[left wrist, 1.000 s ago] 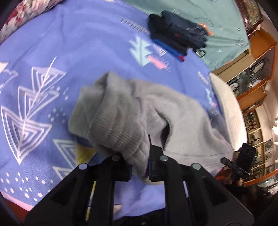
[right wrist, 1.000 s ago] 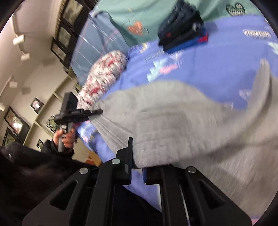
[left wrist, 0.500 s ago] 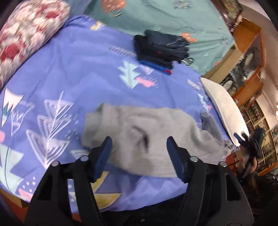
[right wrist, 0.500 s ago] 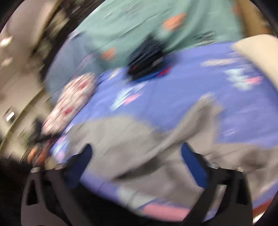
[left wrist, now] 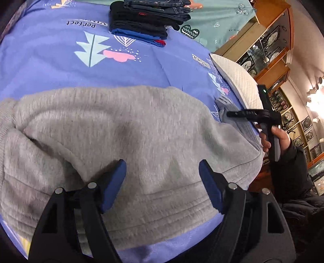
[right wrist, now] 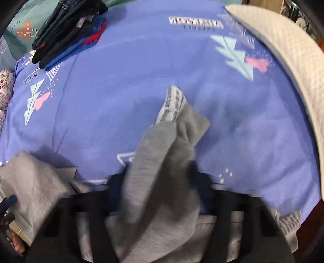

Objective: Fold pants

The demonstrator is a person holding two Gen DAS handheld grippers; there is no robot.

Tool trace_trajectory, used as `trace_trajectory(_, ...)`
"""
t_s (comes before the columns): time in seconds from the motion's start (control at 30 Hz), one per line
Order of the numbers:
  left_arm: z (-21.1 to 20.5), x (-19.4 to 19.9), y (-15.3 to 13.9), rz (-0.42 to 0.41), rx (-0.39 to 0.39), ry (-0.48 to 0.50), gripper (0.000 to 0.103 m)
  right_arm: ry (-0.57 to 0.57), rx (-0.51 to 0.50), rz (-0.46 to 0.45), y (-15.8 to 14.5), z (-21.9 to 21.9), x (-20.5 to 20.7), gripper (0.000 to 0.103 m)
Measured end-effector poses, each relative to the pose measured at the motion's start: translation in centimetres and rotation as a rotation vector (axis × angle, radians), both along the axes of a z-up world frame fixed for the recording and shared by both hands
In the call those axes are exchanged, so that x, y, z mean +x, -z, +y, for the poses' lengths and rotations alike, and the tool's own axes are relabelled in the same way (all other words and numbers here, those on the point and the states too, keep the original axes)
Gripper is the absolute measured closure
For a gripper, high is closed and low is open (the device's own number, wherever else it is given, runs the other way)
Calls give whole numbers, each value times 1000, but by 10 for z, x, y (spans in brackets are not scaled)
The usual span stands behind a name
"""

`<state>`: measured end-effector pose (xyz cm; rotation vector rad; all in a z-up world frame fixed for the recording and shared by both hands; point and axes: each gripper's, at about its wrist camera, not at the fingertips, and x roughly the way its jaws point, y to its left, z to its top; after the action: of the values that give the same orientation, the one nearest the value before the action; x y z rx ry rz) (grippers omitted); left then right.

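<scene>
Left wrist view: grey pants (left wrist: 129, 137) spread in a folded heap on the blue patterned bedsheet (left wrist: 60, 60), waistband at the near edge. Left gripper (left wrist: 162, 172) just above the cloth, blue-padded fingers (left wrist: 113, 182) set wide, holding nothing. Right gripper (left wrist: 239, 114) at the heap's right end, gripped by a hand (left wrist: 277, 139) in a dark sleeve.

Right wrist view, blurred: a bunched pant leg (right wrist: 162, 172) with a printed strip at its tip rising between the right gripper's fingers (right wrist: 204, 182); cannot tell whether pinched on it or apart.

Farther back: stack of dark folded clothes (left wrist: 145, 18) well apart from the pants, white quilted pillow (left wrist: 237, 81) at the bed's right, wooden display shelves (left wrist: 269, 50) beyond.
</scene>
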<state>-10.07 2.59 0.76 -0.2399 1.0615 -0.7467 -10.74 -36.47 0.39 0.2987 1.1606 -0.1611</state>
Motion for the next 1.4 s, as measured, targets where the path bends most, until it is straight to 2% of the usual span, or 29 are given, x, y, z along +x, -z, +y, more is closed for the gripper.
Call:
trace_trajectory(0.1, 2, 3, 4, 0, -25, 4, 28, 31, 88, -265, -52, -27, -55, 93)
trace_trajectory(0.17, 3, 4, 6, 3, -43, 9, 27, 68, 117, -538, -103, -53, -126, 94)
trace_trajectory(0.23, 0, 5, 10, 10, -66, 26, 27, 107, 117, -711, -122, -71, -194, 94)
trace_trajectory(0.27, -2, 5, 10, 10, -78, 37, 27, 134, 116, -738, -120, -77, -216, 94)
trace_trajectory(0.33, -6, 4, 10, 0, -82, 54, 25, 203, 159, -707, -84, -94, -250, 94)
trace_trajectory(0.37, -8, 5, 10, -1, -77, 60, 24, 237, 188, -656, -58, -102, -257, 94)
trace_trajectory(0.43, -11, 7, 14, 9, -57, 65, 23, 342, 299, -500, 16, -121, -262, 94)
trace_trajectory(0.47, -12, 7, 14, 13, -45, 66, 23, 346, 401, -541, 40, -125, -270, 99)
trace_trajectory(0.5, -13, 7, 14, 13, -37, 67, 23, 353, 418, -576, 44, -123, -278, 99)
trace_trajectory(0.63, -11, 3, 11, 9, -9, 61, 23, 331, 363, -567, 30, -118, -280, 96)
trace_trajectory(0.73, -6, -2, 11, 0, 23, 57, 23, 328, 351, -484, 24, -123, -270, 95)
trace_trajectory(0.8, -3, -10, 9, -16, 69, 67, 23, 326, 291, -443, 6, -120, -269, 88)
trace_trajectory(0.83, 0, -16, 8, -22, 95, 77, 23, 356, 206, -438, -9, -116, -272, 73)
trace_trajectory(0.87, 3, -21, 6, -24, 113, 84, 23, 403, 115, -451, -24, -111, -273, 52)
trace_trajectory(0.93, 10, -29, 2, -25, 134, 94, 23, 457, -32, -583, -60, -102, -290, 37)
trace_trajectory(0.97, 12, -32, 0, -20, 146, 99, 23, 424, -26, -620, -73, -97, -288, 36)
trace_trajectory(1.03, 14, -37, -3, -5, 170, 112, 23, 280, 58, -641, -93, -80, -262, 32)
trace_trajectory(1.1, 10, -41, -11, -32, 198, 128, 23, 67, 153, -597, -104, -50, -213, 28)
trace_trajectory(1.17, 1, -43, -24, -75, 167, 154, 23, -82, 177, -534, -104, -13, -161, 27)
trace_trajectory(1.23, -11, -42, -36, -134, 140, 171, 19, -228, 248, -450, -93, 25, -98, 27)
trace_trajectory(1.3, -27, -38, -36, -168, 146, 176, 13, -318, 324, -341, -74, 51, -39, 26)
trace_trajectory(1.33, -32, -33, -29, -153, 164, 168, 13, -356, 367, -265, -57, 64, -5, 25)
trace_trajectory(1.4, -35, -20, 0, -33, 199, 148, 13, -378, 416, -157, -29, 79, 40, 25)
